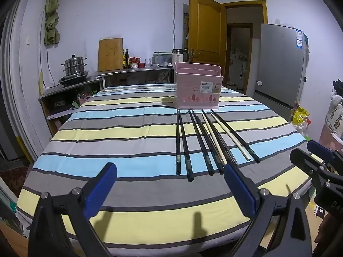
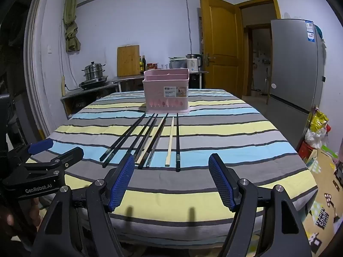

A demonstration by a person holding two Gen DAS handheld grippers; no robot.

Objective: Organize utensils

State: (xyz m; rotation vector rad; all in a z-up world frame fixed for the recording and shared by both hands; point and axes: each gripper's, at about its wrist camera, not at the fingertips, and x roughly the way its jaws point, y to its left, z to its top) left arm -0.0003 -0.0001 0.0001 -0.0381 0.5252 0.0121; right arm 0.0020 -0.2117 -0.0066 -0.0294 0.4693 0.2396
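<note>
Chopsticks [image 2: 154, 139] lie ahead of right hand-held gripper [image 2: 171, 182], apart.

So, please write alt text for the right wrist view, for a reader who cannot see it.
Chopsticks, mostly black with two pale ones, lie side by side on a striped tablecloth before a pink basket. The open right gripper hovers near their ends, holding nothing; the left gripper shows at the left edge.
</note>
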